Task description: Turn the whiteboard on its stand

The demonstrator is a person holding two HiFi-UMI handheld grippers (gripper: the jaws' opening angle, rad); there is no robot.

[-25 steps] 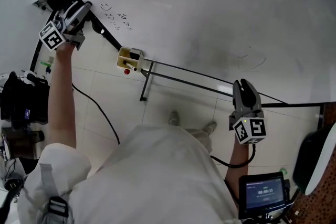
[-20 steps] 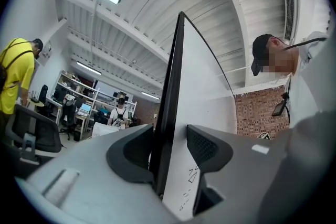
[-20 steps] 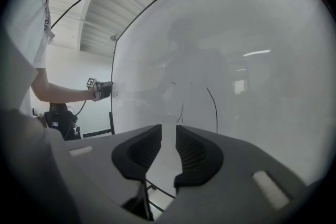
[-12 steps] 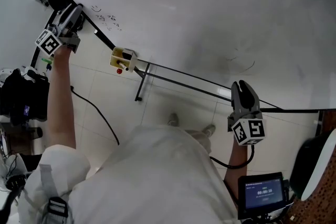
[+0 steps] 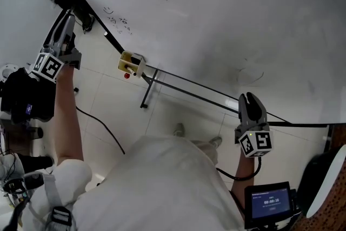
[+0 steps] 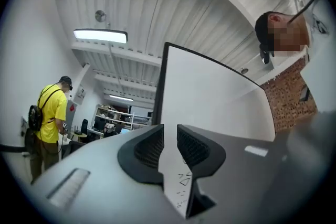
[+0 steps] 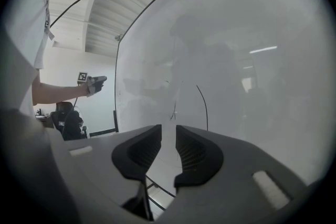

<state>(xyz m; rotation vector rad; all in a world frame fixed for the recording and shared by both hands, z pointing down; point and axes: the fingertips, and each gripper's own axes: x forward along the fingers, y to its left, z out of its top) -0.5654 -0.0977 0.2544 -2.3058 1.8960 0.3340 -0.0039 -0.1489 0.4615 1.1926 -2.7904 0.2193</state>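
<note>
The big whiteboard (image 5: 227,13) on its black stand (image 5: 184,87) leans across the top of the head view. My left gripper (image 5: 68,15) reaches up to the board's black left edge. In the left gripper view its jaws have just been closing, and the gripper (image 6: 169,139) now pinches the scribbled board edge (image 6: 181,186). My right gripper (image 5: 247,100) sits at the board's lower edge. In the right gripper view its jaws (image 7: 168,139) stand a narrow slit apart around that edge, with the board face (image 7: 236,60) beyond them.
A yellowish marker box (image 5: 131,63) hangs on the lower frame. A person in a yellow shirt (image 6: 52,113) stands beyond the board's far side. A black bag (image 5: 27,100) and a cable (image 5: 102,121) lie on the tiled floor at the left. A small screen (image 5: 268,200) is at the lower right.
My left gripper has swung away from the marker box toward the board's upper left edge, tilted upward, and its jaws have narrowed onto that edge. The right gripper has stayed at the lower edge.
</note>
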